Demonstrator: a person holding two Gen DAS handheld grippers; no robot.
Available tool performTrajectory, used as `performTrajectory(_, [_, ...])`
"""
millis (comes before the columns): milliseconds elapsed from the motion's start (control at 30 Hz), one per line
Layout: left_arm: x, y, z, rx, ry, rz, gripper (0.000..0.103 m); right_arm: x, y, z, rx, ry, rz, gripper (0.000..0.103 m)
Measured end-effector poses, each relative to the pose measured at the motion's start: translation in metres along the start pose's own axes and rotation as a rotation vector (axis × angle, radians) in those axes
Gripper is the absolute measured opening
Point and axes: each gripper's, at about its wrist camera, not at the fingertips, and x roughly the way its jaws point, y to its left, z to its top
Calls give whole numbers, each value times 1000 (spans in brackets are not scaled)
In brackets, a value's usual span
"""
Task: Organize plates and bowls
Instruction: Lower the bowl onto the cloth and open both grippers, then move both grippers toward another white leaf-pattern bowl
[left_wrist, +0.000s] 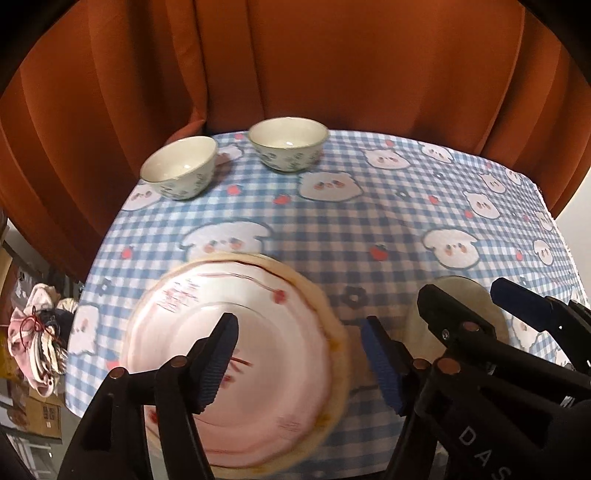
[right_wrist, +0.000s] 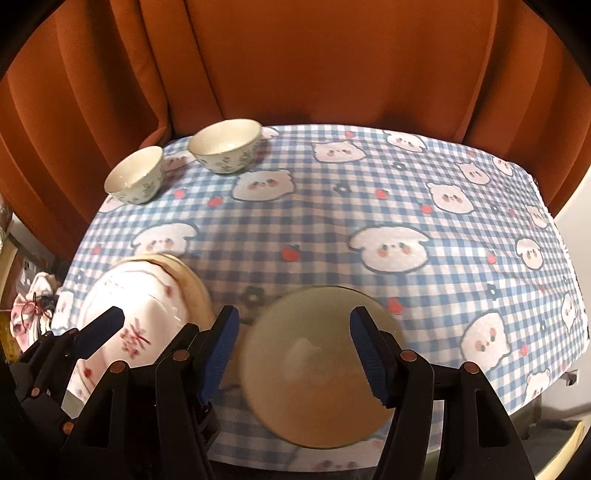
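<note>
Plates (left_wrist: 236, 350) stacked at 7 o'clock | bowls (left_wrist: 288, 147) paired at 11 for sorting | left tongs (left_wrist: 299, 363) released | right tongs (right_wrist: 293, 354) released over dish (right_wrist: 317, 369)

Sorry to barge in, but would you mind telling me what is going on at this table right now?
A person with a gripper in each hand is sorting dishes on the checked tablecloth. The left gripper hangs open over the pink plate, which sits on a cream plate. The right gripper is open over a greenish bowl. Two floral bowls stand untouched at the far left.
</note>
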Motion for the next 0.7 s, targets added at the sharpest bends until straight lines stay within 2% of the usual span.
performTrajectory(300, [3, 66, 18, 32, -24, 15, 76, 7, 70, 17, 18, -29, 9, 66])
performTrajectory(533, [9, 102, 45, 33, -28, 12, 77, 15, 105, 40, 43, -36, 5, 67])
performTrajectory(700, [20, 128, 61, -31, -33, 15, 80, 23, 127, 63, 12, -59, 12, 80])
